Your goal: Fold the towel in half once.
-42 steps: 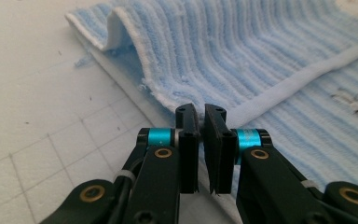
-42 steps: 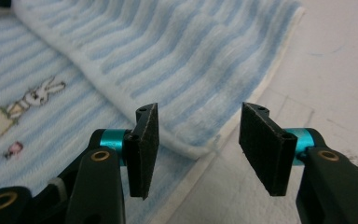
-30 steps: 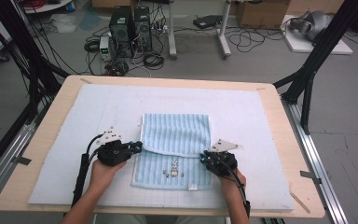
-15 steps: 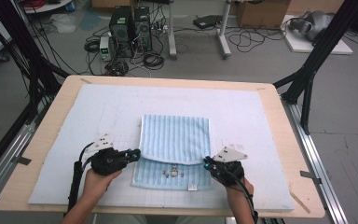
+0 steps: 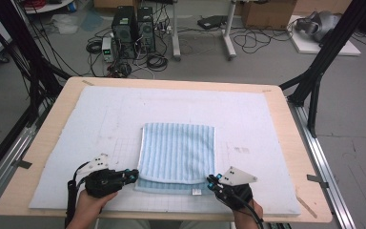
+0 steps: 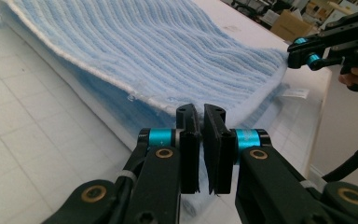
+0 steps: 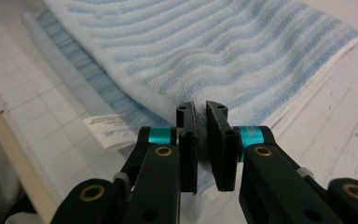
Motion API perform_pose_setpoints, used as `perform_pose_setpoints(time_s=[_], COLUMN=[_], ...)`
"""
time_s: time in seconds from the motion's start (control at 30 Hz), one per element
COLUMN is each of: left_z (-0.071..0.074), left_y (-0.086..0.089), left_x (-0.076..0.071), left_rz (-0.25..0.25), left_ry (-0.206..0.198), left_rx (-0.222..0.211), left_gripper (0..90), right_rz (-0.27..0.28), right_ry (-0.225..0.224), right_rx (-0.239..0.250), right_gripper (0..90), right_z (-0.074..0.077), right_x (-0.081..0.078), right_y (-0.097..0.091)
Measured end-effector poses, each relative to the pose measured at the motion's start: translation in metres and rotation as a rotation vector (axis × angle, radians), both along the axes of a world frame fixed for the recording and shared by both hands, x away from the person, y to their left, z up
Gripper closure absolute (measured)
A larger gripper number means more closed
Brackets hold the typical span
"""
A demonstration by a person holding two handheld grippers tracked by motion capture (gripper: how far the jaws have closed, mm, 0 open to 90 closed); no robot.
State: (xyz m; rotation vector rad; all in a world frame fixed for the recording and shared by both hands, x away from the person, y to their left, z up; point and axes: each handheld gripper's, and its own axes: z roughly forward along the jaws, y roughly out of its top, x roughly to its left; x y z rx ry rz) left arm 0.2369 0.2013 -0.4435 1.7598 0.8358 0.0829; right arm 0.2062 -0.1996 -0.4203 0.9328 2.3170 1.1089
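towel (image 5: 177, 151): folded, mid-mat (image 5: 267, 124), top layer's edge drawn toward me over the lower one | my left gripper (image 5: 132, 174): clamped on its near-left corner | my right gripper (image 5: 211, 181): clamped on its near-right corner | held edge runs left-right between my hands, rest lies beyond; label (image 7: 108, 131) on lower layer

I can't read any text from here; the white label (image 7: 106, 132) on the towel (image 7: 205, 51) carries blue script too blurred to make out.
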Motion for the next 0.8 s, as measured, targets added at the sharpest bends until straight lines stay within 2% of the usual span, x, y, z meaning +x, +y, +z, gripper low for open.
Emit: perform_pose_setpoints(time_s=[0.07, 0.17, 0.23, 0.3, 0.33, 0.37, 0.4, 0.43, 0.47, 0.57, 0.63, 0.77, 0.8], left_z=[0.0, 0.0, -0.002, -0.005, -0.006, -0.007, -0.007, -0.006, -0.004, 0.001, 0.003, 0.006, 0.006], left_y=[0.001, 0.001, 0.001, 0.001, 0.001, 0.001, 0.001, 0.001, 0.001, -0.001, -0.004, -0.007, -0.007], left_x=[-0.004, -0.011, -0.014, -0.016, -0.016, -0.016, -0.014, -0.011, -0.009, 0.002, 0.009, 0.021, 0.023], left_rz=[-0.007, -0.019, -0.026, -0.033, -0.035, -0.024, -0.006, 0.006, 0.015, 0.03, 0.044, 0.065, 0.068], left_ry=[0.008, 0.006, 0.01, 0.016, 0.02, 0.026, 0.033, 0.035, 0.026, -0.004, -0.016, -0.027, -0.031], left_rx=[-0.002, 0.017, 0.028, 0.035, 0.038, 0.041, 0.045, 0.049, 0.047, 0.041, 0.035, 0.019, 0.015], left_gripper=[84.5, 84.5, 84.5, 84.3, 83.6, 80.4, 71.3, 62.0, 59.9, 57.7, 56.5, 56.4, 56.4], right_rz=[0.001, 0.008, 0.01, 0.012, 0.007, -0.008, -0.031, -0.057, -0.071, -0.108, -0.105, -0.074, -0.07], right_ry=[0.006, -0.005, 0.005, 0.013, 0.013, 0.012, 0.003, -0.001, -0.007, -0.033, -0.03, 0.003, 0.024], right_rx=[0.001, -0.015, -0.021, -0.038, -0.044, -0.044, -0.031, -0.006, 0.018, 0.031, 0.026, -0.01, -0.014], right_gripper=[82.8, 82.3, 81.6, 77.7, 72.3, 65.5, 59.3, 56.9, 56.3, 59.8, 64.0, 70.2, 70.7], right_z=[0.001, 0.002, 0.0, -0.002, -0.003, -0.003, -0.002, 0.0, 0.002, 0.006, 0.005, -0.005, -0.009], right_x=[-0.007, -0.014, -0.017, -0.019, -0.019, -0.019, -0.018, -0.017, -0.015, -0.005, 0.004, 0.023, 0.027], right_y=[0.0, 0.001, 0.001, 0.002, 0.002, 0.001, 0.0, -0.002, -0.004, -0.005, -0.003, 0.007, 0.008])
